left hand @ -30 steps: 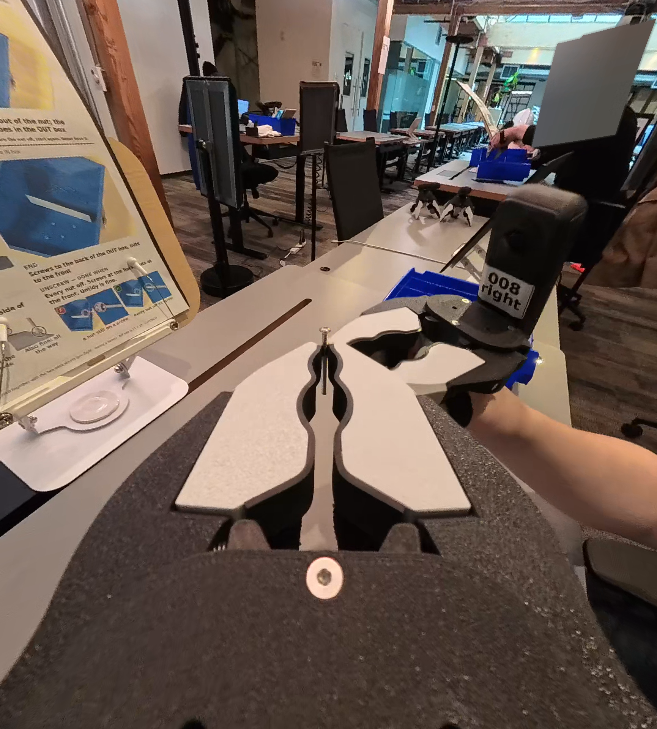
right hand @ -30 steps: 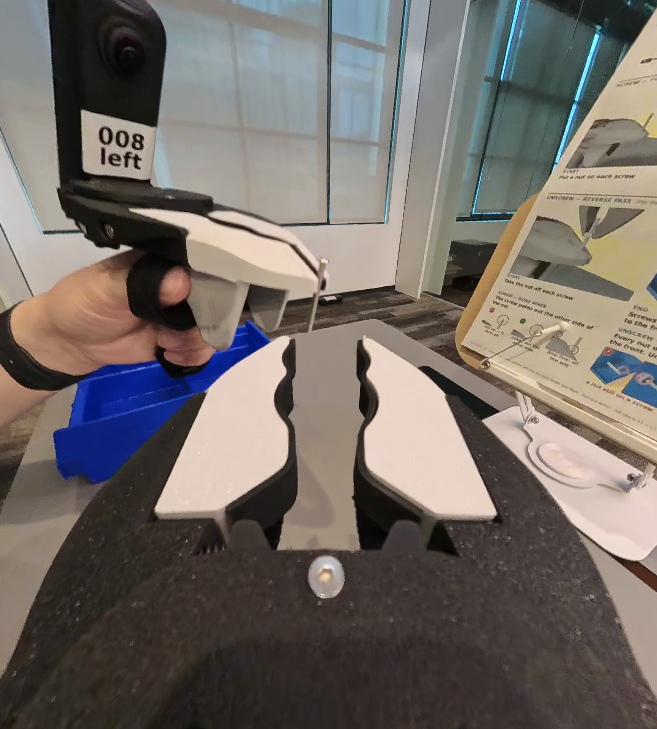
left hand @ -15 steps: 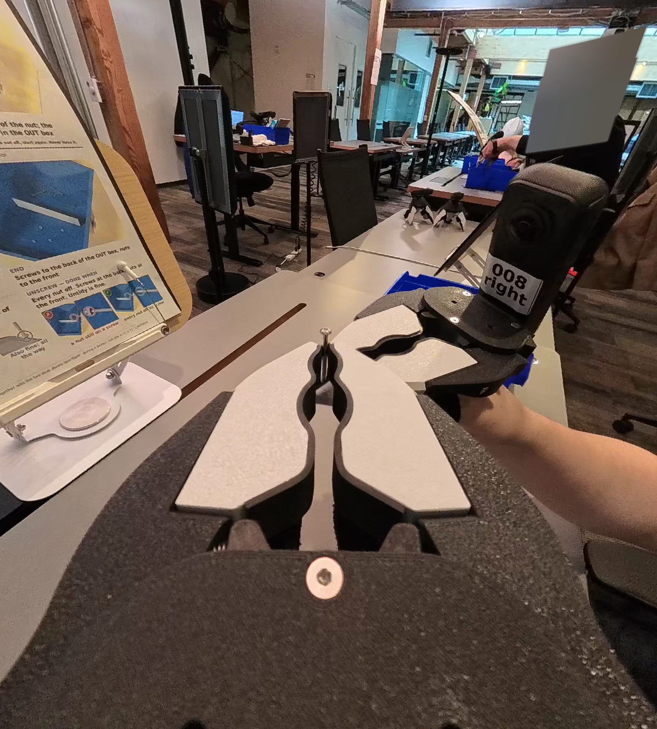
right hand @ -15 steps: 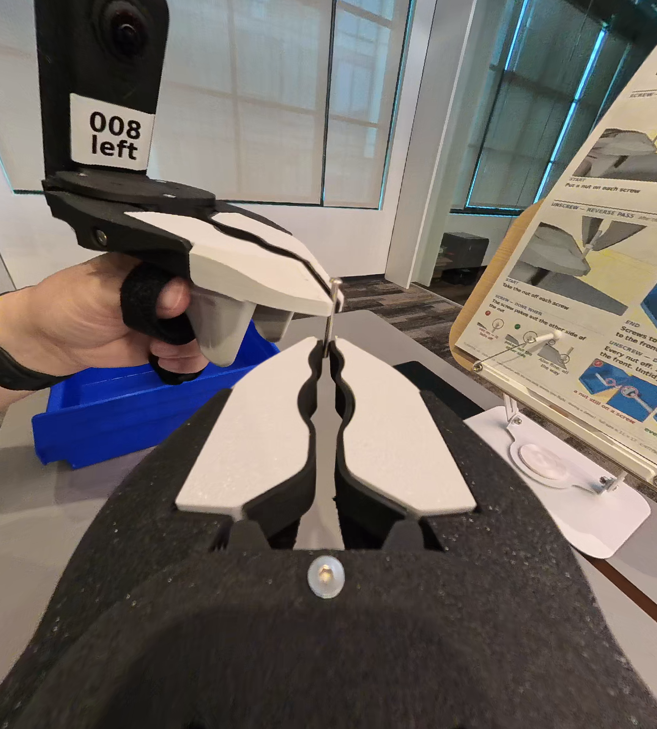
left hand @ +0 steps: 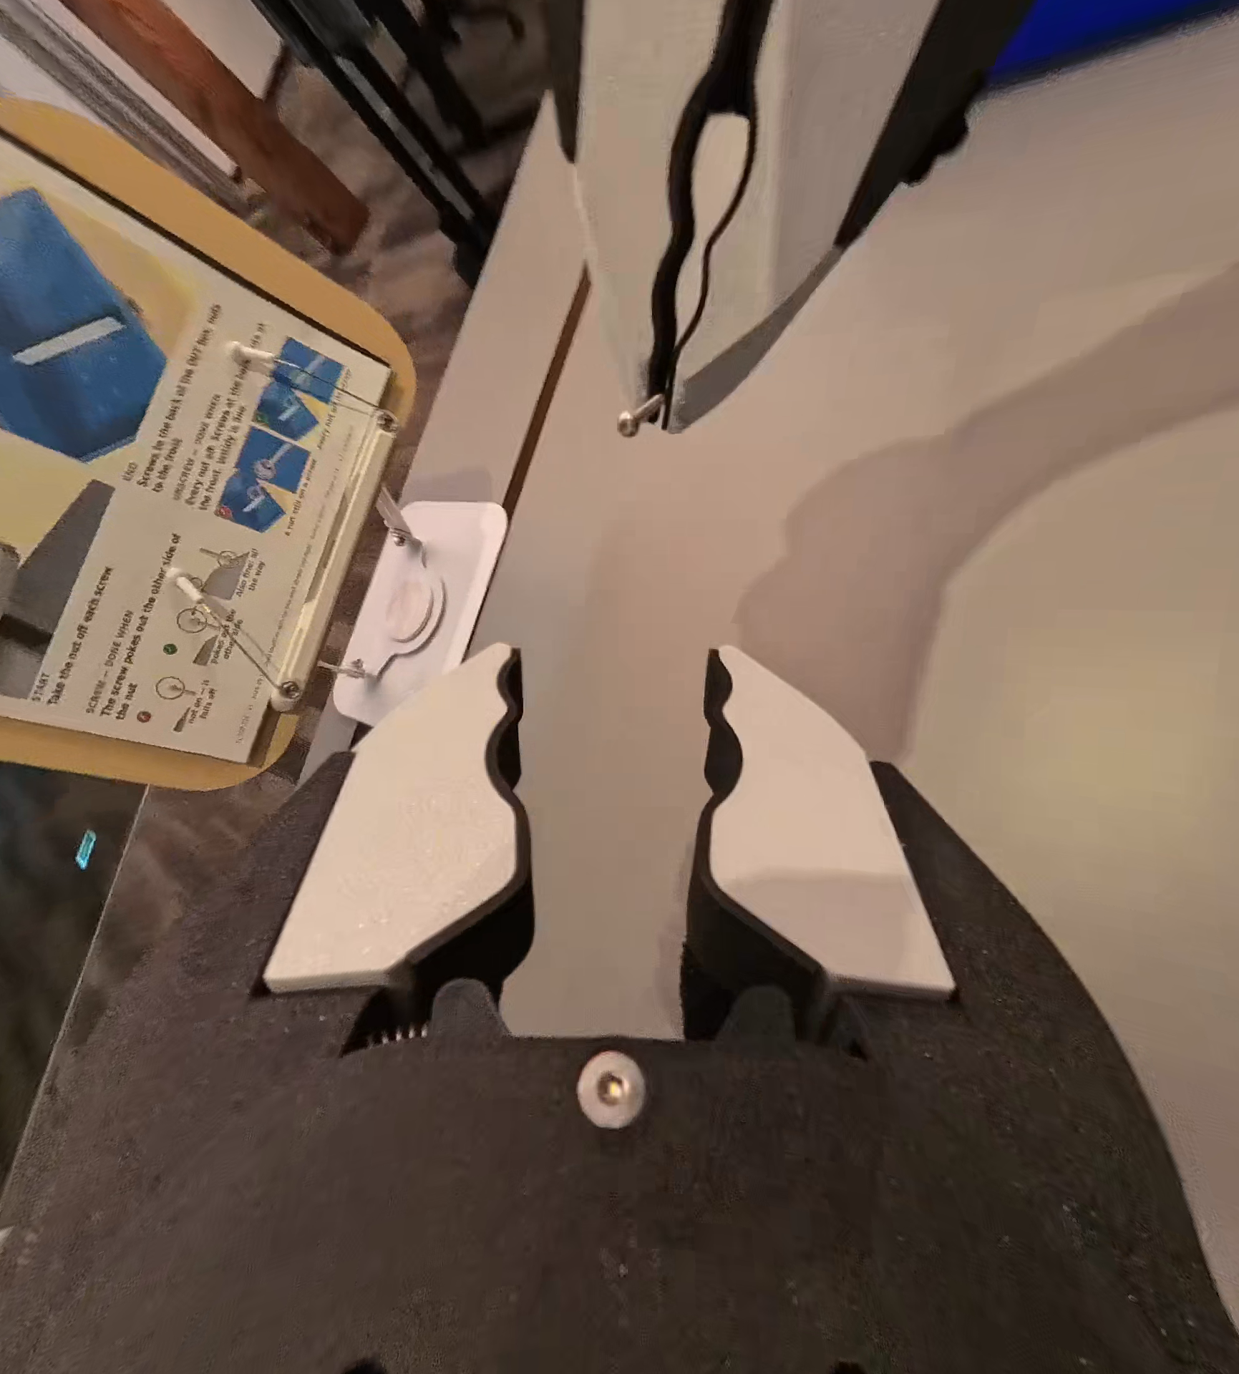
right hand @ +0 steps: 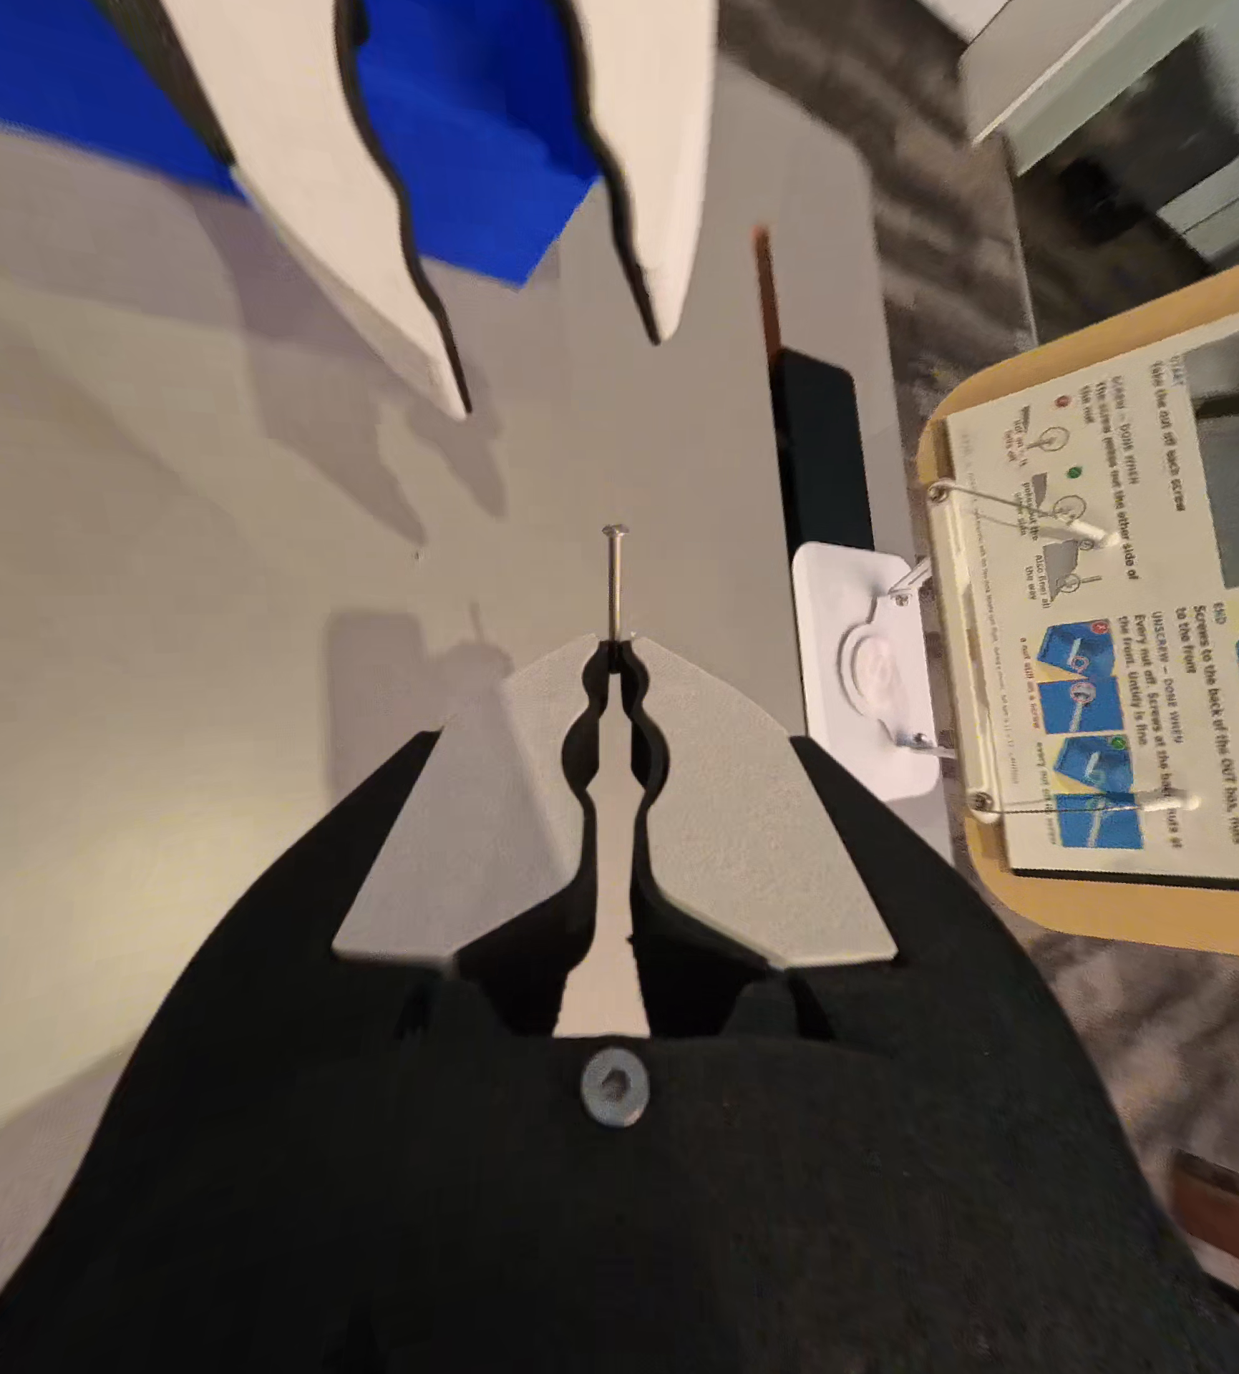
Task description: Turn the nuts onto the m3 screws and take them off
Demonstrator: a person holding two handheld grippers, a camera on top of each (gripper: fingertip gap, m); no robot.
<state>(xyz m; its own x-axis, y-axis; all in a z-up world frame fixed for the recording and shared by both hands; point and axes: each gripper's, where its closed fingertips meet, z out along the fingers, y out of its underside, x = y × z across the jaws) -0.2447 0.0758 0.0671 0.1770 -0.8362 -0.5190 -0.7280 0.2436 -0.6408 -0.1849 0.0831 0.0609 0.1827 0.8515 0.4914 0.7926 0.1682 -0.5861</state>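
My right gripper (right hand: 612, 645) is shut on the tip of a thin silver M3 screw (right hand: 612, 580). The screw sticks forward from its fingertips, head away from me, above the grey table (right hand: 155, 595). In the left wrist view the right gripper (left hand: 664, 416) hangs at the top, with the screw's head (left hand: 629, 422) poking out to the left. My left gripper (left hand: 612, 658) is open and empty, apart from the screw. It also shows open at the top of the right wrist view (right hand: 560, 372). I see no nut.
A blue bin (right hand: 452, 111) stands on the table behind the left gripper. An instruction board (left hand: 155, 483) on a white stand base (left hand: 423, 595) sits at the table's edge. It also shows in the right wrist view (right hand: 1122, 632). Dark floor lies beyond. Tip to tip, the grippers are about 7 centimetres apart.
The screw has passed from my left gripper to my right. The right shut on it, then the left opened and drew back. Both views now tilt down at the table.
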